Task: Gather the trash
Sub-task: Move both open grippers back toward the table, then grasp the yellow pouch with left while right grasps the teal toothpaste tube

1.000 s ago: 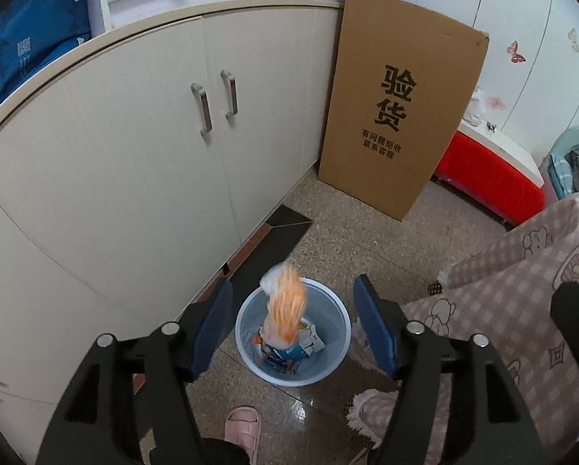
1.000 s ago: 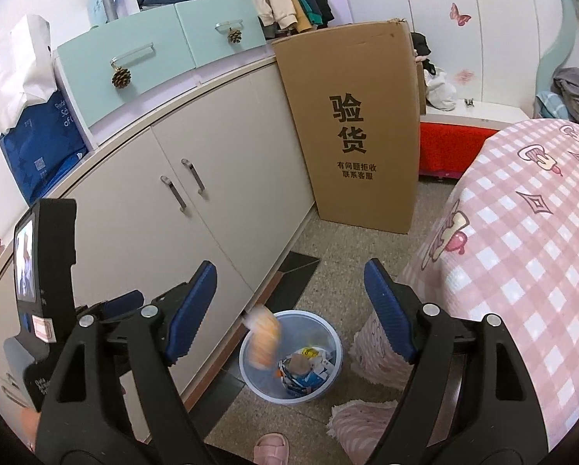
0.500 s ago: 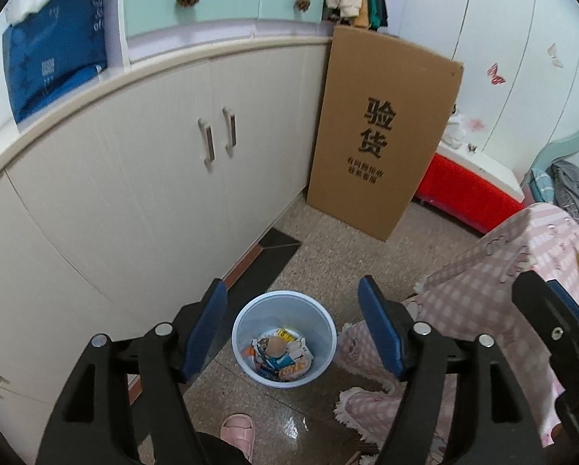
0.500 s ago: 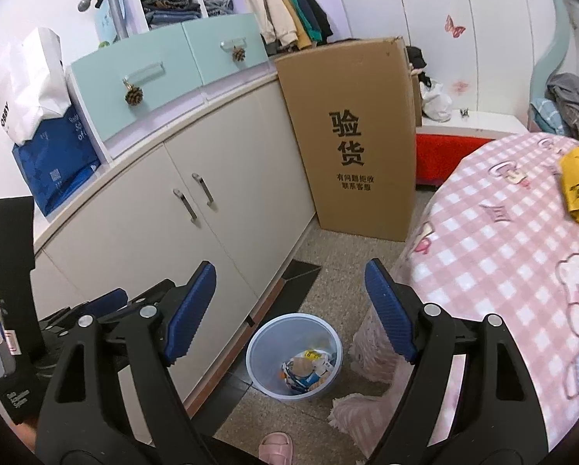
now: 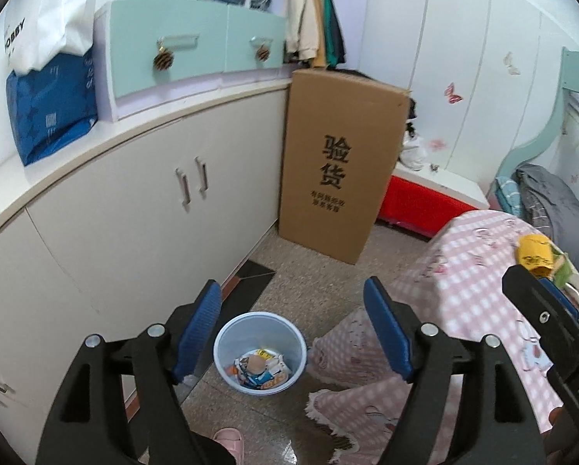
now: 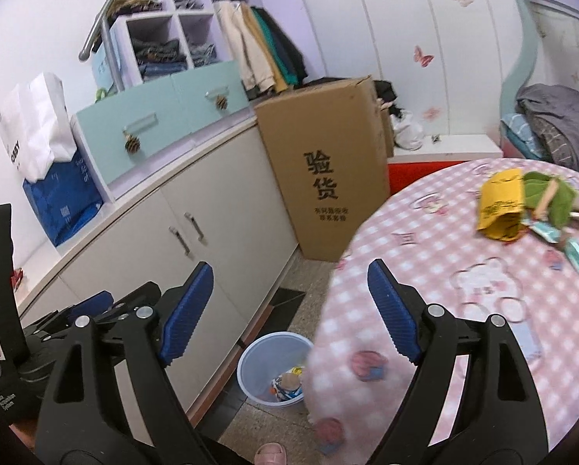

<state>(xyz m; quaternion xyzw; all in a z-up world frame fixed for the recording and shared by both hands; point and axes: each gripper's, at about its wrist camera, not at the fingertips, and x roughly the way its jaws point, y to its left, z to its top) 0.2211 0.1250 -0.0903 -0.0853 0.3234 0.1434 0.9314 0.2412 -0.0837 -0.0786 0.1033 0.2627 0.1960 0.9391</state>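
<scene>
1. Blue bin [image 5: 261, 350] sits on the floor, wrappers [image 5: 260, 368] inside.
2. My left hand-held gripper [image 5: 293, 333] gapes wide, empty, above it.
3. My right hand-held gripper [image 6: 291, 316] is equally wide, empty.
4. Yellow bag [image 6: 500, 205] lies on the worktop [image 6: 425, 263].

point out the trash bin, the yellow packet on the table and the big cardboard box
trash bin [image 5: 222, 343]: left wrist view, bare inner wall.
yellow packet [image 6: 500, 203]: right wrist view, middle of its face.
cardboard box [image 5: 339, 162]: left wrist view, printed front face.
</scene>
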